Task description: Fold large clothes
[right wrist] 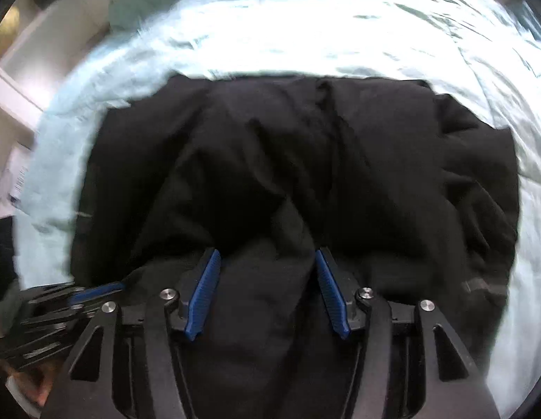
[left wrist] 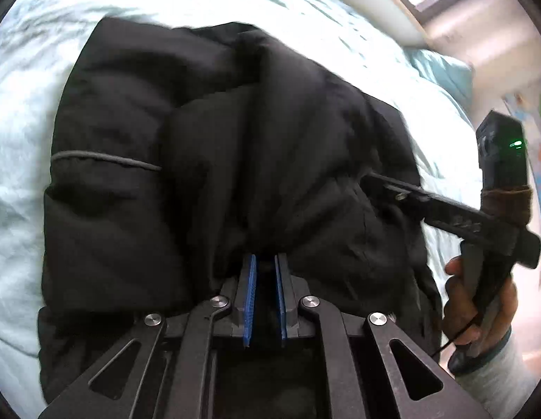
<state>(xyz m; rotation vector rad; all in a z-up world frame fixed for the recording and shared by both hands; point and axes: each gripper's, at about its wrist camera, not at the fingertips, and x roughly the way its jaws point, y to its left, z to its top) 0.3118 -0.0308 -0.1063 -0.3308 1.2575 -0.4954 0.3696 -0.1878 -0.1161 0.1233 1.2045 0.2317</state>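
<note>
While you are working at the near edge of the black jacket (left wrist: pixel 207 160), your left gripper (left wrist: pixel 265 262) is sitting with its blue pads almost together, pinching a gathered ridge of jacket fabric at the tips. In the left view a narrow gap is showing lower down between the pads, but the cloth is bunching right at the tips, so I am reading it as clamped on the jacket.

Your right gripper (right wrist: pixel 267 262) is standing with its jaws wide apart, a fold of the jacket lying between them and neither pad clearly pressing it. I am calling it not gripping yet. In the left view the right gripper is reaching in from the side with your right hand (left wrist: pixel 480 307) on the handle.

Further out, the jacket is lying on the pale blue bedsheet (left wrist: pixel 22 111) as a compact, puffy block, its sides looking already turned in and a thin grey cord (left wrist: pixel 106 159) running across one panel. A teal pillow (left wrist: pixel 441 73) is resting beyond it near the wall.

Judging progress: the jacket is looking mostly folded, probably with one last fold or a tidy-up of the near edge remaining. Blur is hiding finer detail.
</note>
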